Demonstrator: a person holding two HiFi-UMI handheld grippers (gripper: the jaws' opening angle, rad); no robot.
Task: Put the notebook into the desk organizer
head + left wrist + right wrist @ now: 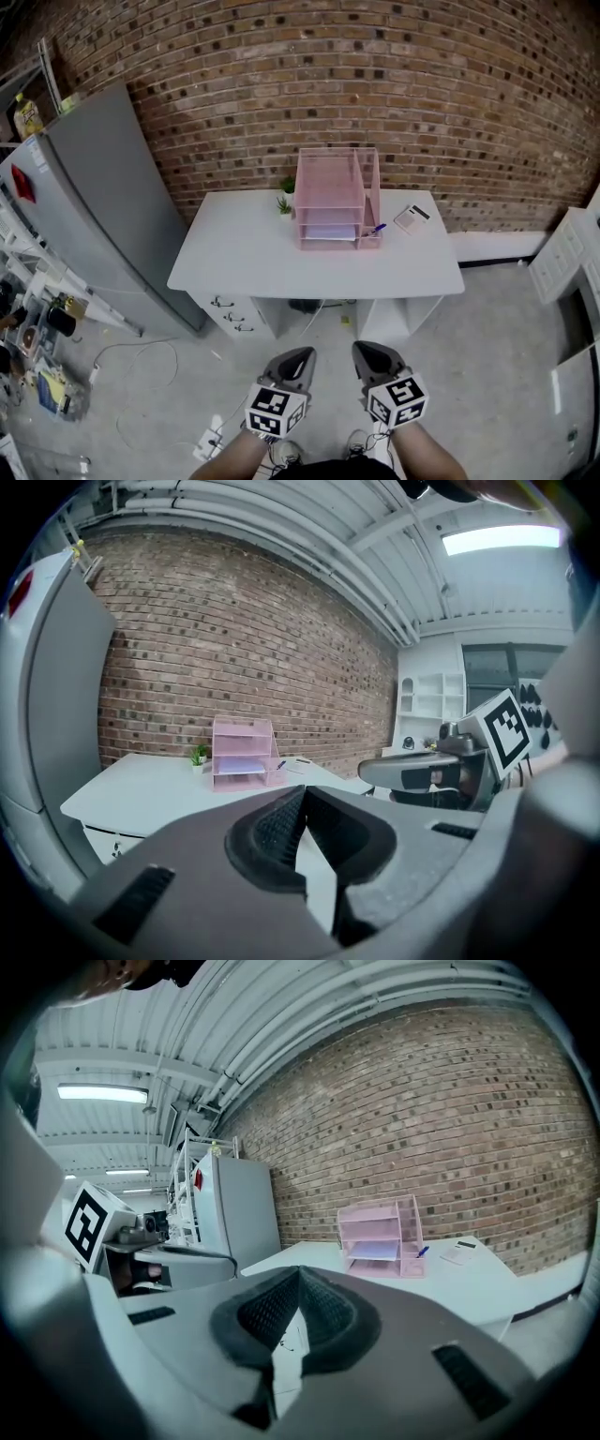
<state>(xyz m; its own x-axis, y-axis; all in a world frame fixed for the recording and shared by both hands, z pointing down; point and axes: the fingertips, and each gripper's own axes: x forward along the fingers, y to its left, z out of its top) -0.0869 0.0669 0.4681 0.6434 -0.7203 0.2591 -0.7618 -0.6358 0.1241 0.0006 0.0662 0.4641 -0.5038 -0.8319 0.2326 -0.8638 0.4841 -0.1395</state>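
Here, the left gripper (298,358) and the right gripper (363,353) are held side by side, low in the head view. Each has its jaws pressed together with nothing between them, and both point toward a white desk (281,267) across a stretch of grey floor (487,375). The pink desk organizer (336,192) stands toward the back of the desk, with a pale sheet in its lower tray. The notebook (412,217), small and white with a dark band, lies flat on the desk top to the right of the organizer, apart from it. A blue pen (378,229) shows at the organizer's right side and a small green plant (284,202) at its left. A grey refrigerator (103,187) stands left of the desk, against the brick wall (394,84).
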